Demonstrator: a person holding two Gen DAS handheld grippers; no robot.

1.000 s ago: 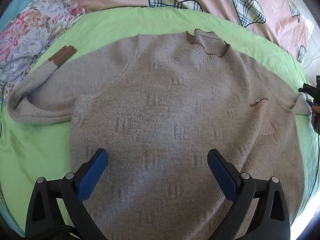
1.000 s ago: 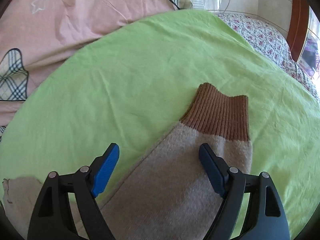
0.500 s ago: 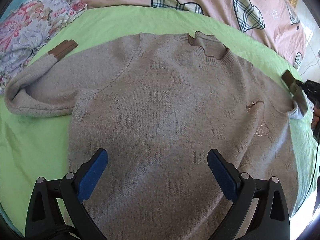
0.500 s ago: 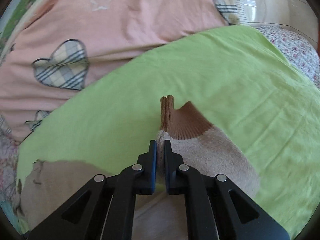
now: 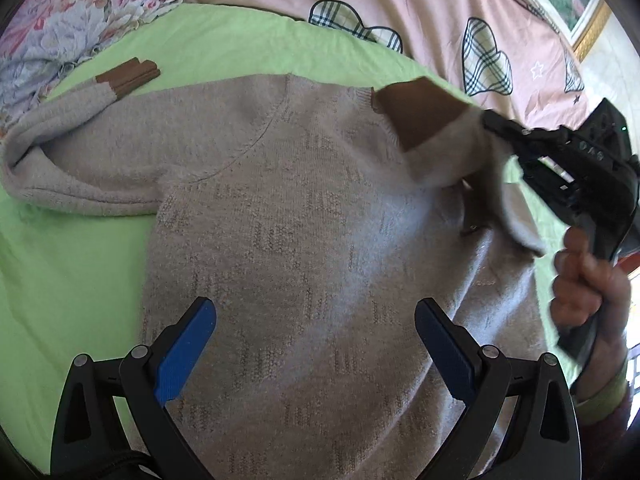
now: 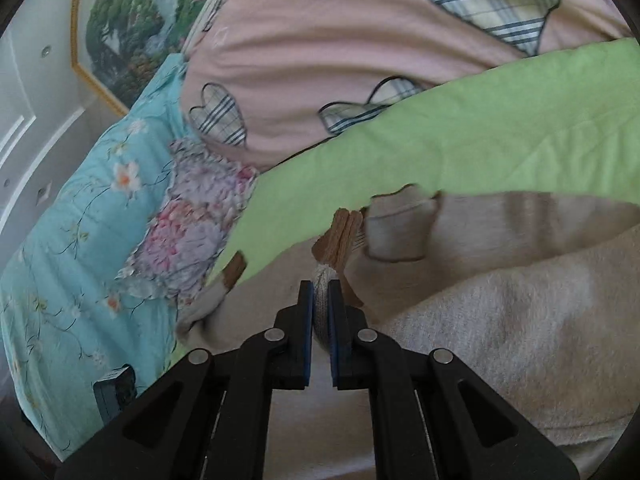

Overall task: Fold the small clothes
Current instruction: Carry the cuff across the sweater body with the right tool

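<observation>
Lying collar-away, the sweater (image 5: pixel 304 216) (sleeve (image 6: pixel 325 292) pinched by right hand-held gripper (image 6: pixel 320 300)).

Green sheet (image 5: pixel 72 248), spread flat as the working surface. Pink quilt (image 6: pixel 328 60) with plaid heart patches, lying just beyond the sheet's far edge; a crinkled floral cloth (image 6: pixel 192 232) in pink and lilac beside it, touching a light-blue flowered bedcover (image 6: pixel 80 216). Framed landscape picture (image 6: pixel 116 28), gold-edged, on the white wall behind the bedding.
</observation>
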